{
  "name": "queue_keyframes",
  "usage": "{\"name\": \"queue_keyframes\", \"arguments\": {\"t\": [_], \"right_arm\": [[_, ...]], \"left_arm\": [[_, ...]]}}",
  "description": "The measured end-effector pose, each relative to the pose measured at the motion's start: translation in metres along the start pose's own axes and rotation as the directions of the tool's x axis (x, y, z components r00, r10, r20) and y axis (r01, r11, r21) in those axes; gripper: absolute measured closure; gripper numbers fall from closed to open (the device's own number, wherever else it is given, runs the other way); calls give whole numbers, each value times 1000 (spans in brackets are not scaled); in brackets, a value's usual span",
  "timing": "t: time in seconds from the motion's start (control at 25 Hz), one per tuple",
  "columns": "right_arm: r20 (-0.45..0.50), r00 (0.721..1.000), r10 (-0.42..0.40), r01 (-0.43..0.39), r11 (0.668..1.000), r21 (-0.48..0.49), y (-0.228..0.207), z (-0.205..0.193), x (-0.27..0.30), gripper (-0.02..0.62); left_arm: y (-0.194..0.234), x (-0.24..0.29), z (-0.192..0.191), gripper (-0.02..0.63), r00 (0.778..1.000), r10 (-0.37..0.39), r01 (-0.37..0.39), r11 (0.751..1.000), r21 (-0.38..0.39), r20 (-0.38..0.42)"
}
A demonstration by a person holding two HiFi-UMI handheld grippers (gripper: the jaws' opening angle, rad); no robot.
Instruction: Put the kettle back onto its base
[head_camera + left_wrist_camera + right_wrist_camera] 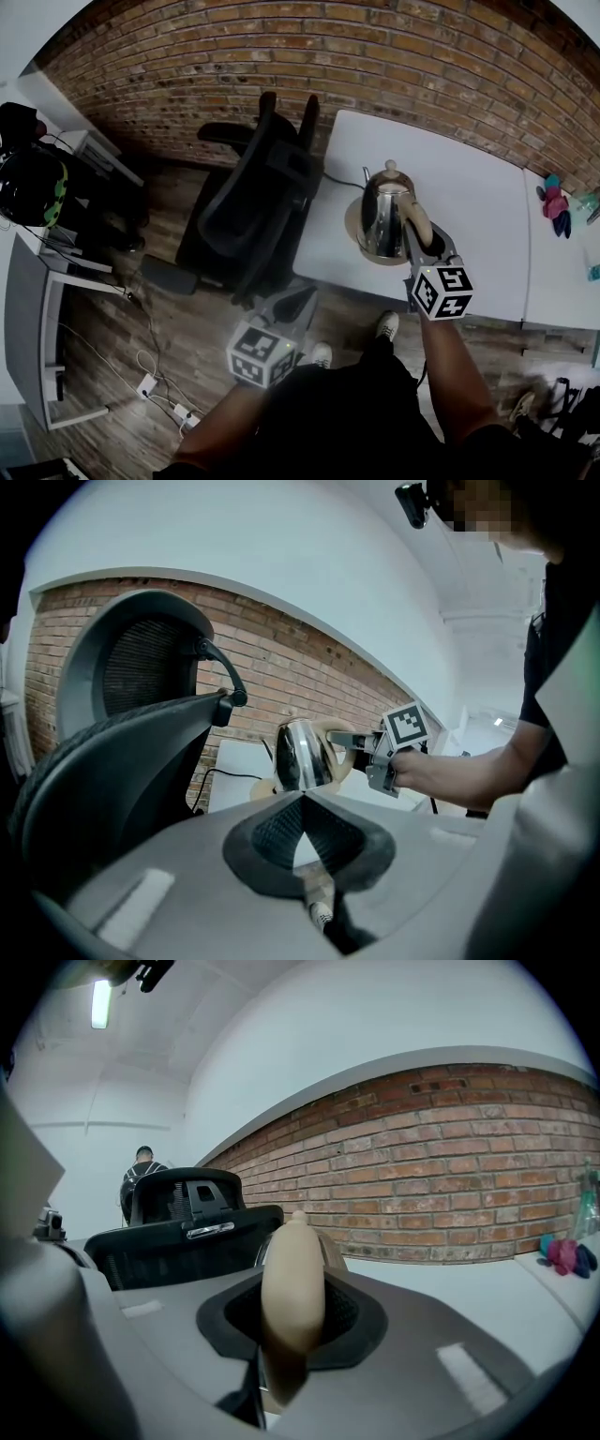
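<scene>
On the white table, kettle, lid on, sits over its round base. My right claw is clamped on its tan handle; my left claw is closed, empty.

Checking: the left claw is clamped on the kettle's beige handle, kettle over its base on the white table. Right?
No: the right claw is clamped on the beige handle of the kettle, as the right gripper view shows; the left claw is shut, empty. The kettle is over its base on the white table.
</scene>
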State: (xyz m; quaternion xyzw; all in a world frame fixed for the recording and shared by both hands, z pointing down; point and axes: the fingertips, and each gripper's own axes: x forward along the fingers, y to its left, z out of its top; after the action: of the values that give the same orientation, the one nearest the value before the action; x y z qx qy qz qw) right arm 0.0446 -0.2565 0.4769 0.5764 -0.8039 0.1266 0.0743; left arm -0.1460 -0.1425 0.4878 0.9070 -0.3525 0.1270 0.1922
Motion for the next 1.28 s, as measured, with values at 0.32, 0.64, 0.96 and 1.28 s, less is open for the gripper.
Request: {"name": "queue_keyframes", "arguments": {"t": [0.32,0.64,0.96,1.28], "right_arm": [[14,1000,6,-6,1000,-7,2,8,25,499],[-1,1000,17,-17,1000,-13,-5,7,58,499],[-30,999,18,-18,999,-26,-13,-1,85,499],[-34,999,-1,0,1000,-27,-14,-3,91,497]], "left_arm": [[8,-9,-6,606,999,36,-36,999,-12,11],[17,-12,-9,606,996,90,-89,996,-22,13],[15,-7,-13,606,994,111,-111,994,-7,6],[18,-4,-16,605,993,115,-114,993,-35,20]]}}
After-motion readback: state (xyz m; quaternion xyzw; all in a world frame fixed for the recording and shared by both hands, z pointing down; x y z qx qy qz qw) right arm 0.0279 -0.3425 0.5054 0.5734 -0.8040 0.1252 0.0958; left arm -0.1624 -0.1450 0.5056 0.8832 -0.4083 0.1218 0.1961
